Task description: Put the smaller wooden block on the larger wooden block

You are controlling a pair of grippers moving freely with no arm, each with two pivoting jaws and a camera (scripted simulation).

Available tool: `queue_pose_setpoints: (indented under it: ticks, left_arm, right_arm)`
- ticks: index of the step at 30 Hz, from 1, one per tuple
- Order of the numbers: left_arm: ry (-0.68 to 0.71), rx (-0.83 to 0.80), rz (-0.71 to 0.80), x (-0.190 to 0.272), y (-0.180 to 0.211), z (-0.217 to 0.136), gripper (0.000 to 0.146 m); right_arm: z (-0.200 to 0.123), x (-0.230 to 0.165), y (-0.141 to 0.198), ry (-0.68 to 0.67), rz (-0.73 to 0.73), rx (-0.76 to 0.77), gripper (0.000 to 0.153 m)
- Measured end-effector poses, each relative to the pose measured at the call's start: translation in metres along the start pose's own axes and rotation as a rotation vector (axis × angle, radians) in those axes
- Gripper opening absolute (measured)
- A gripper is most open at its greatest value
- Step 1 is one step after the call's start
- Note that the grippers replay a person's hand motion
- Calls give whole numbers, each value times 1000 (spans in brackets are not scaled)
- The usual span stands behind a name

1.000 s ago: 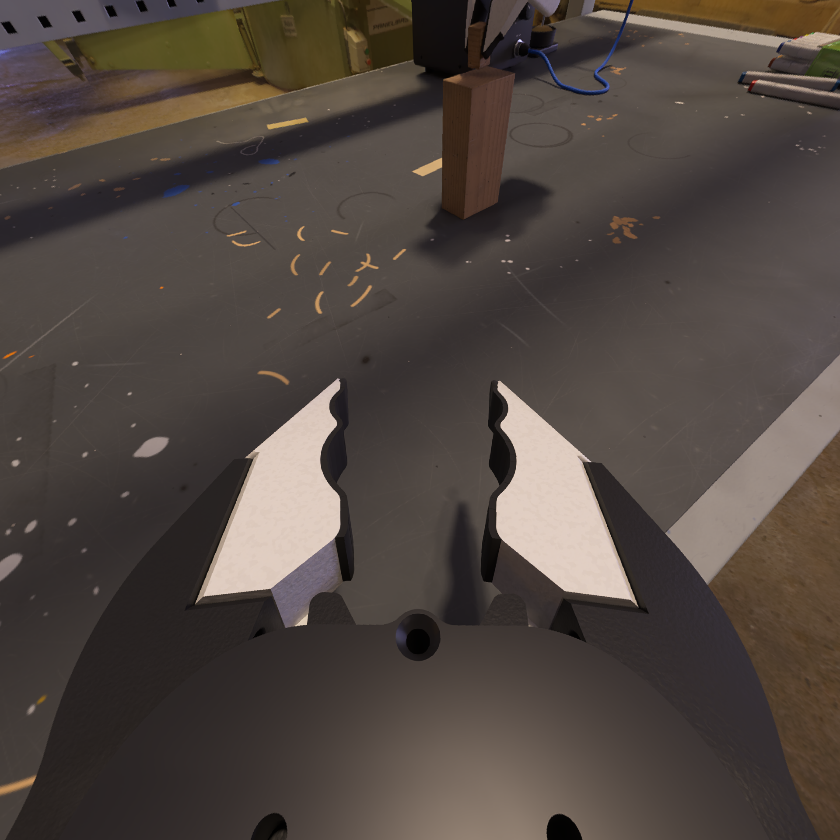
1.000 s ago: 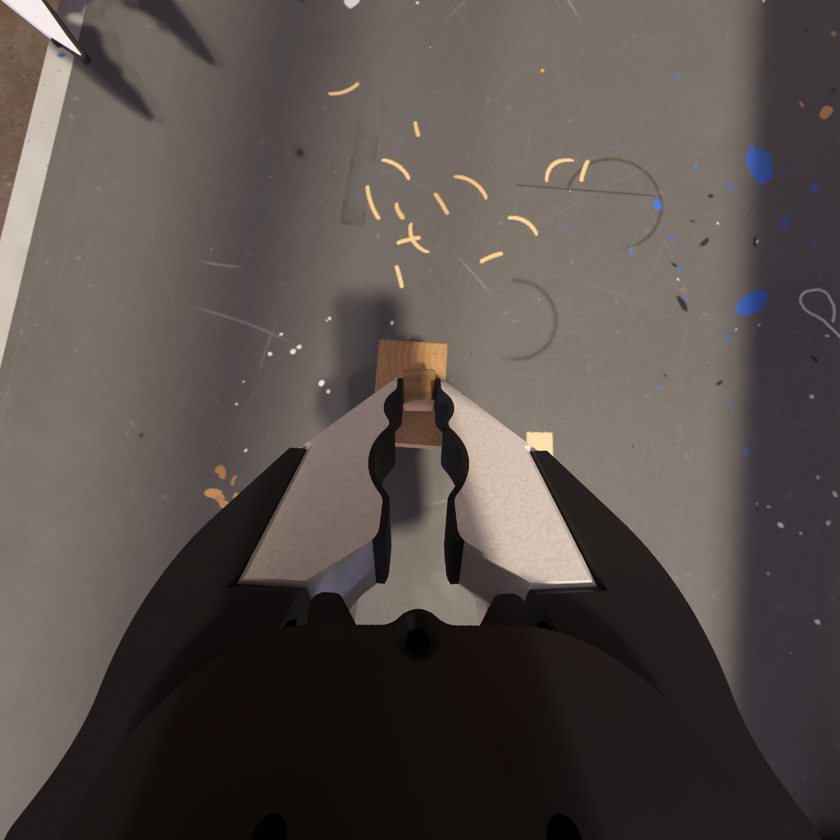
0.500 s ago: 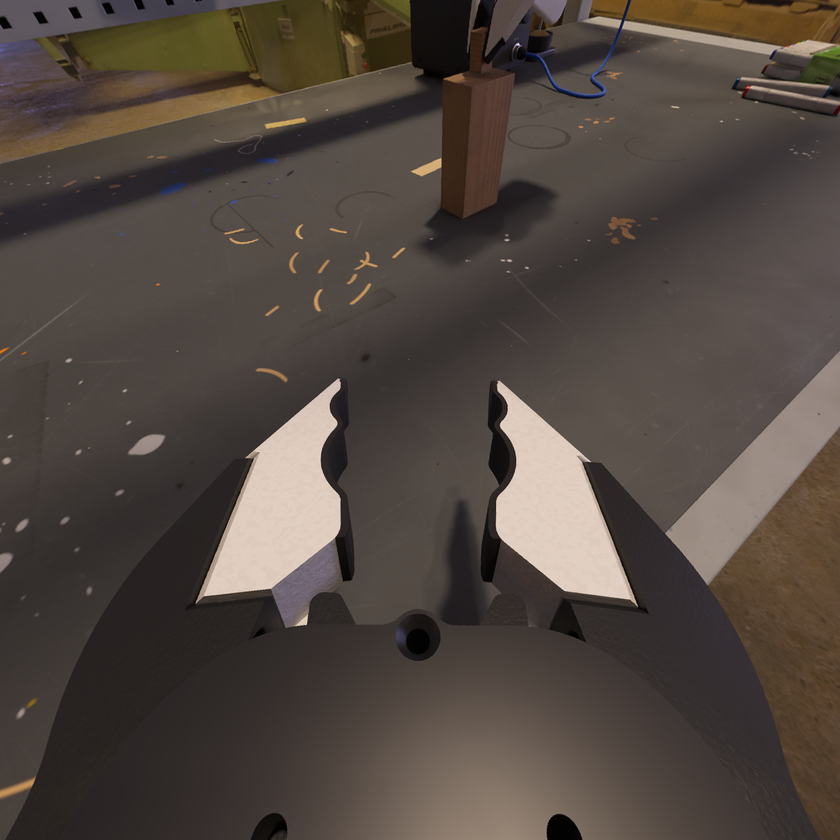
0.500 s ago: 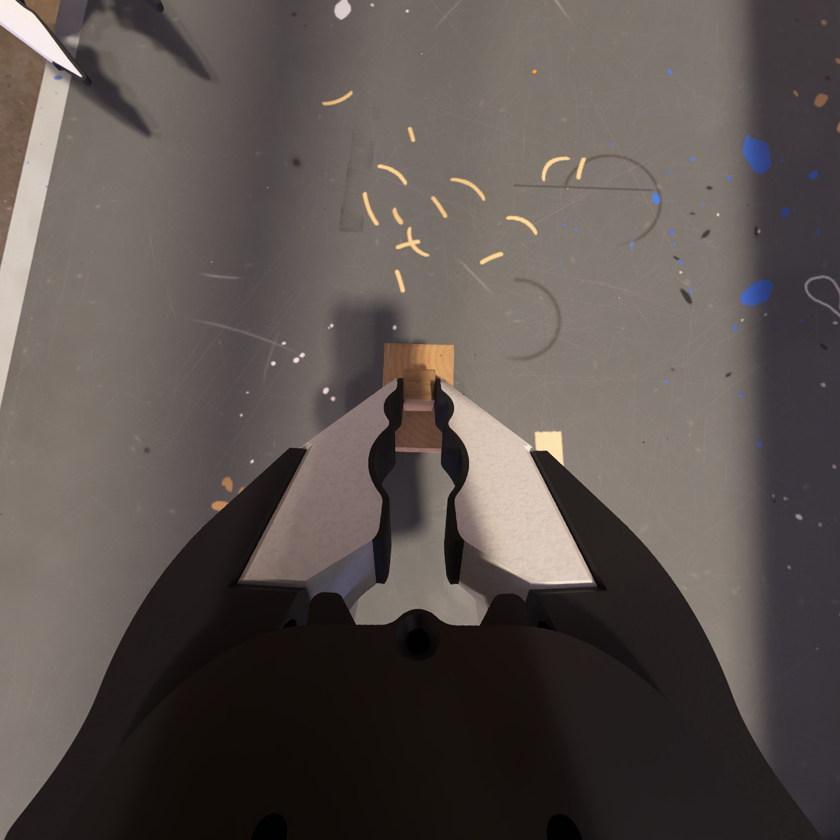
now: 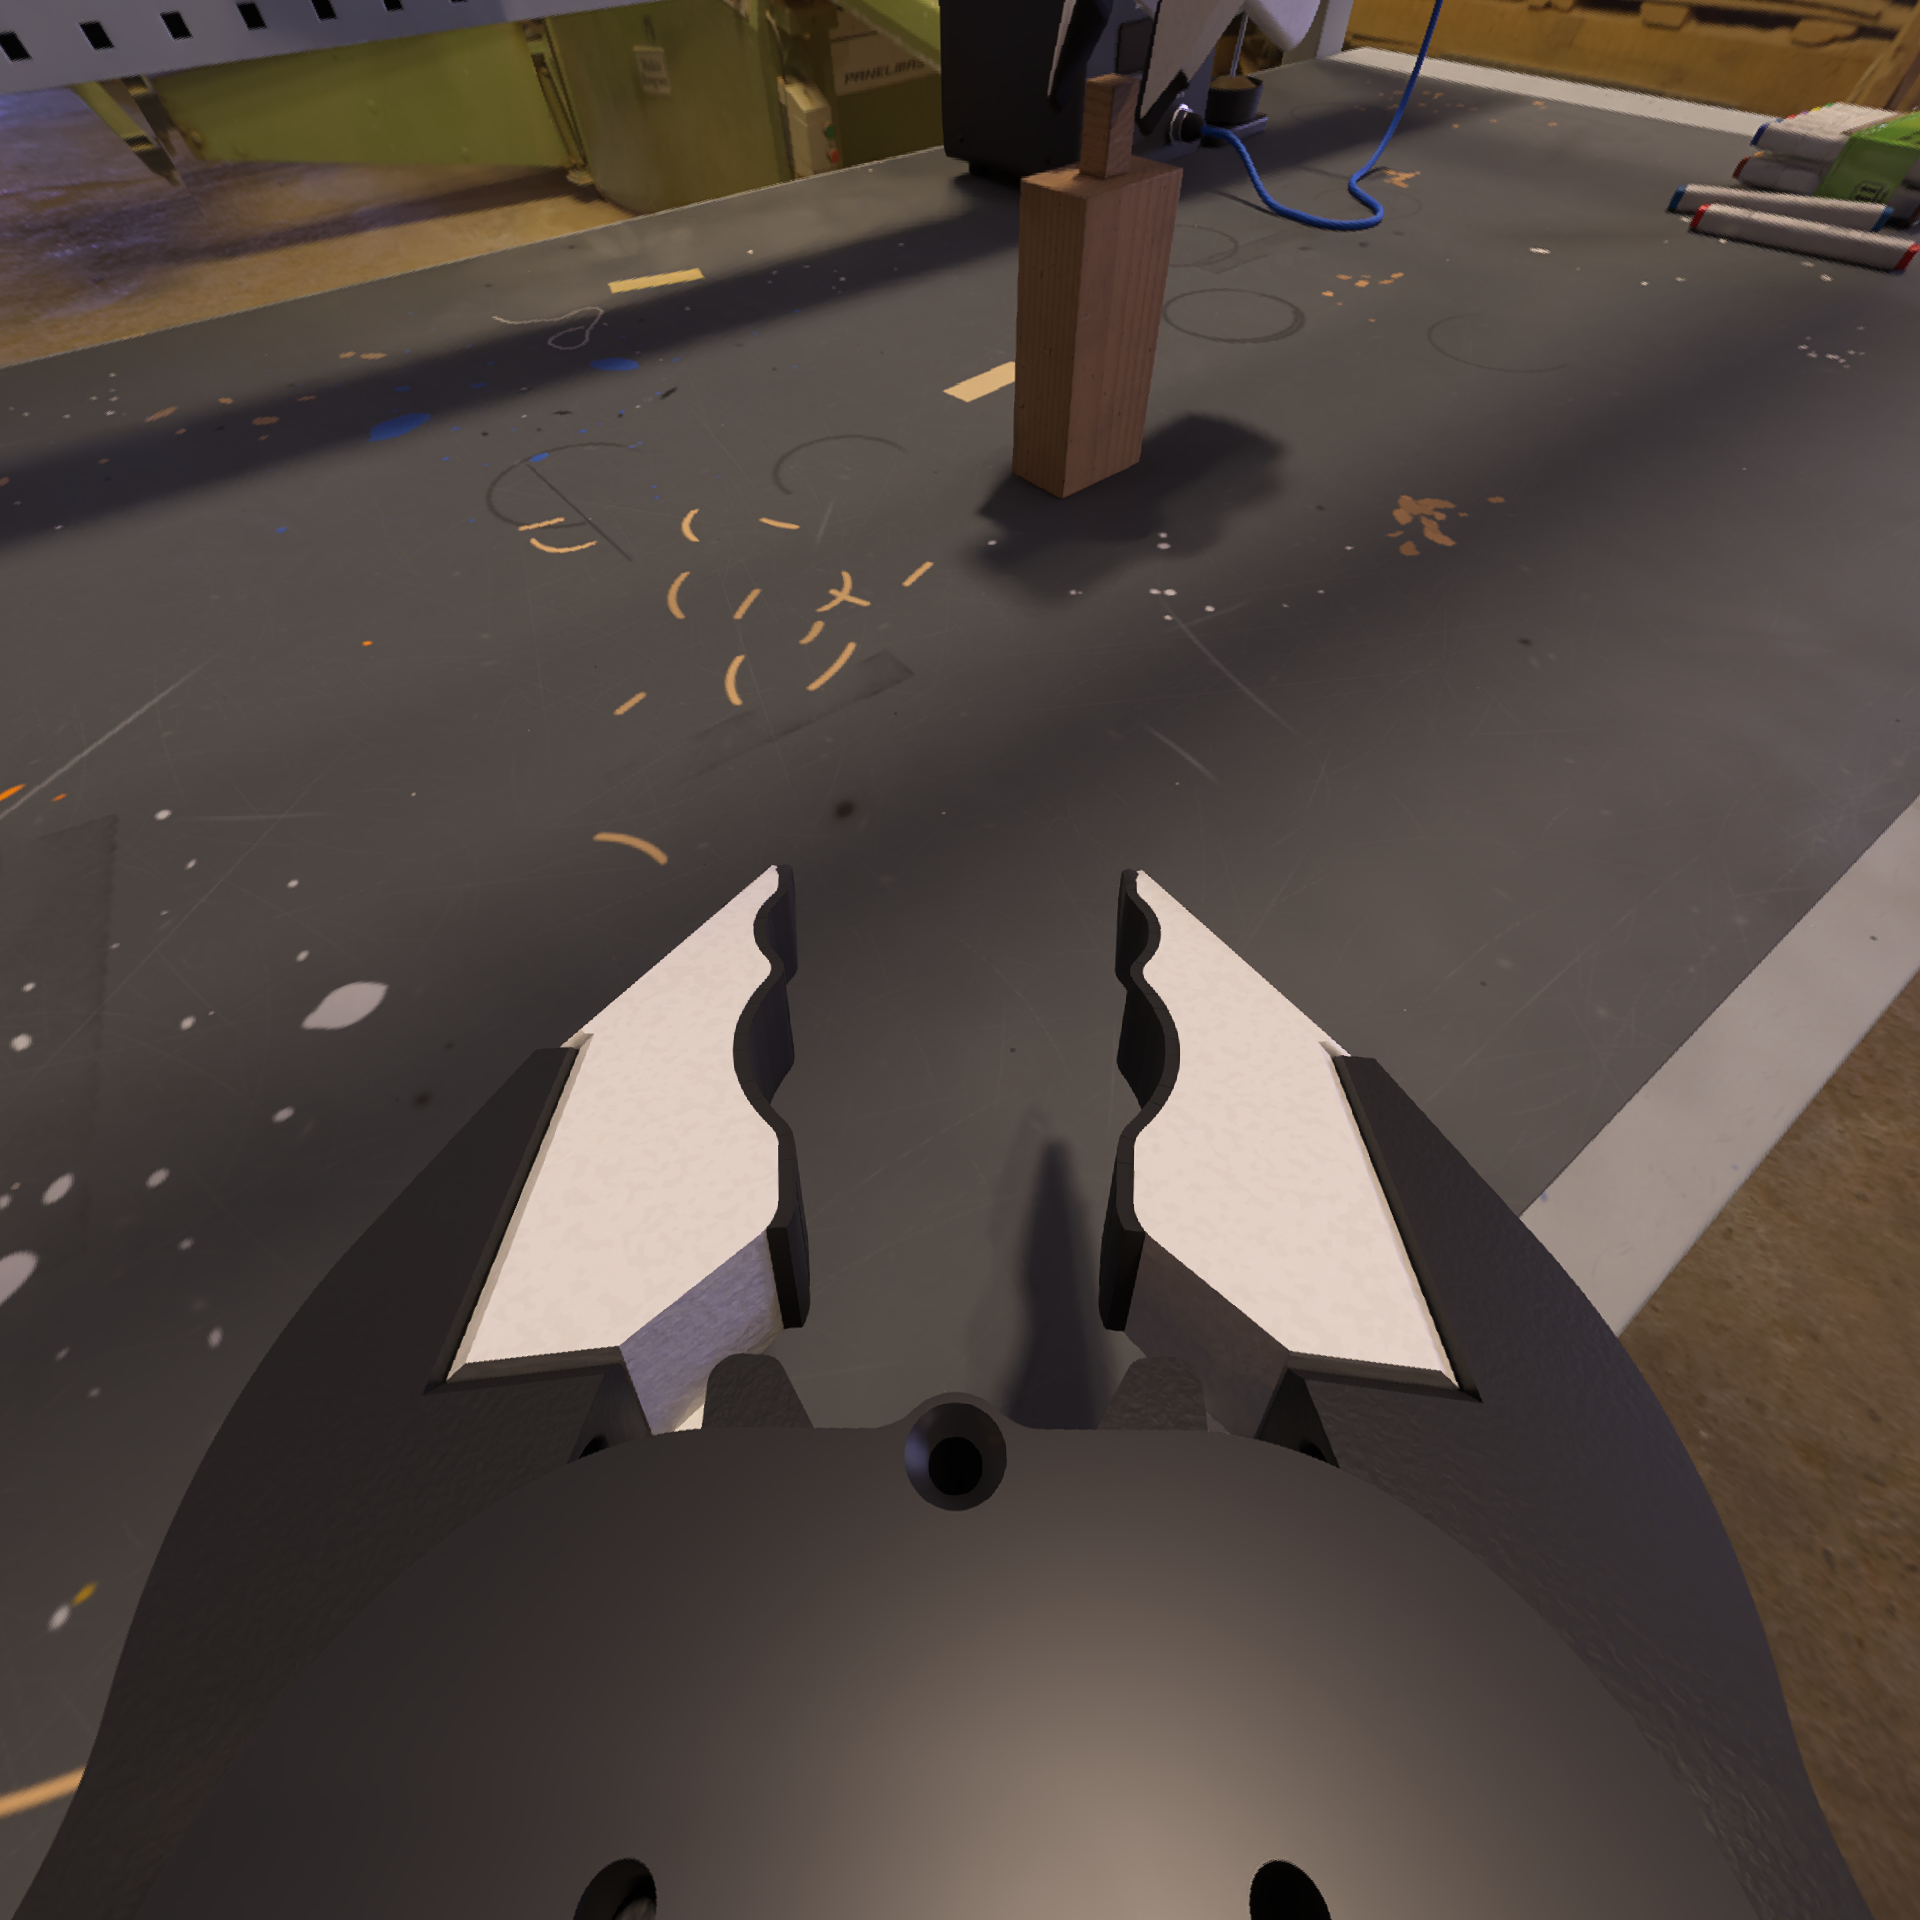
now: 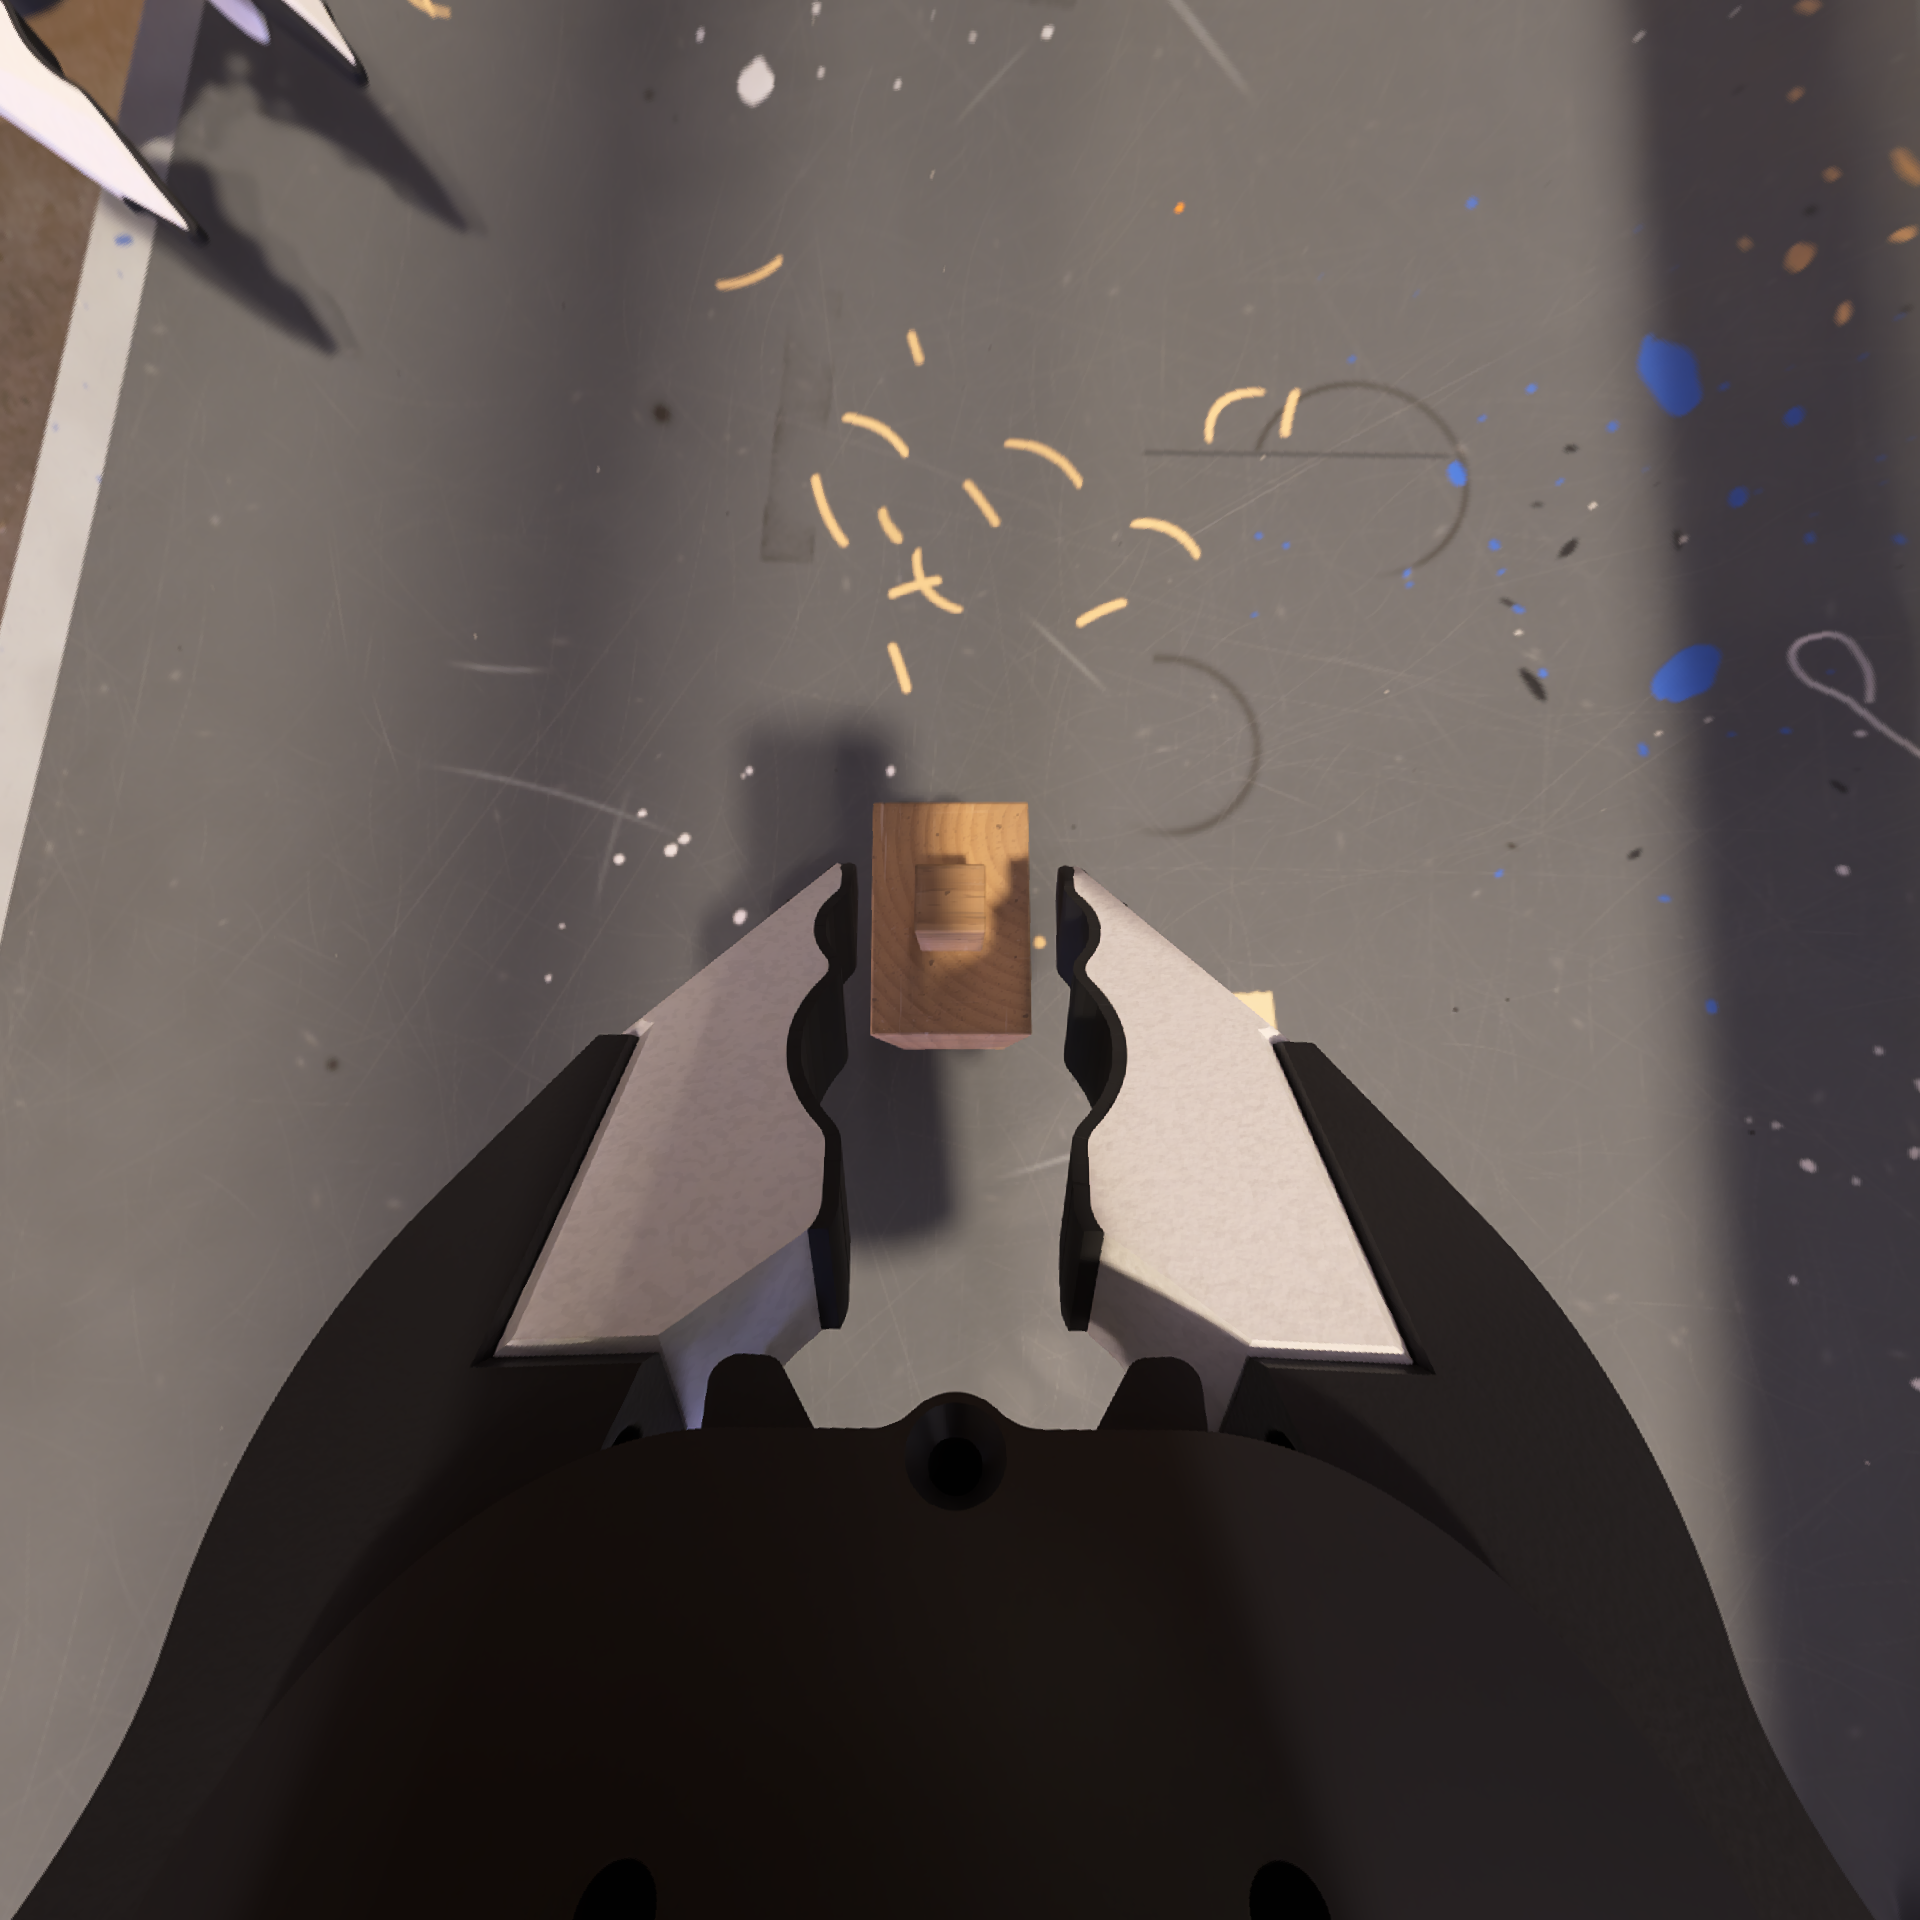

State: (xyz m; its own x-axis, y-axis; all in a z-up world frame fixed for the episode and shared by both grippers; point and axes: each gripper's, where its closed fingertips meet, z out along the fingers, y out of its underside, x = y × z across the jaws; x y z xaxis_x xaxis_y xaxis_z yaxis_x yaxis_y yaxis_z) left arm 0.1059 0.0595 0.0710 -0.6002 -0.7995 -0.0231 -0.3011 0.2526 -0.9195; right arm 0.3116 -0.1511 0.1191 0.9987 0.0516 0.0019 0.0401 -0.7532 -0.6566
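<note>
The larger wooden block [image 5: 1086, 332] stands upright on the dark table, far ahead in the left wrist view. The smaller wooden block [image 5: 1107, 125] stands on its top face. From above, the right wrist view shows the small block [image 6: 950, 914] resting on the large block's top [image 6: 904, 987]. My right gripper [image 6: 954, 894] is open, its fingers apart on either side of the blocks and touching neither. It shows above the blocks in the left wrist view [image 5: 1164, 47]. My left gripper [image 5: 956, 883] is open and empty, low over the table near its front edge.
Several marker pens [image 5: 1797, 218] lie at the far right. A blue cable [image 5: 1340, 197] and a black device [image 5: 997, 94] sit behind the blocks. The table's pale edge strip [image 5: 1714, 1081] runs along the right. The left gripper's fingertips [image 6: 94, 145] show top left.
My right gripper has opened and let go of the smaller block, which now rests on the larger block. My left gripper has drawn back slightly.
</note>
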Motion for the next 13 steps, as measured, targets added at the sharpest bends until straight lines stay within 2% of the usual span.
queue_pose_setpoints:
  ticks: [5, 9, 13]
  left_arm:
    - [-3, 17, -7, -3, -3, -2, 62]
    - [-17, 47, -23, -8, -8, -5, 62]
    - [-28, 61, -28, -13, -10, -8, 62]
  right_arm:
    - [-19, 8, -15, 83, 27, 120, 43]
    - [-38, 15, -20, 238, 69, 238, 47]
    - [-53, 6, -13, 374, 130, 348, 48]
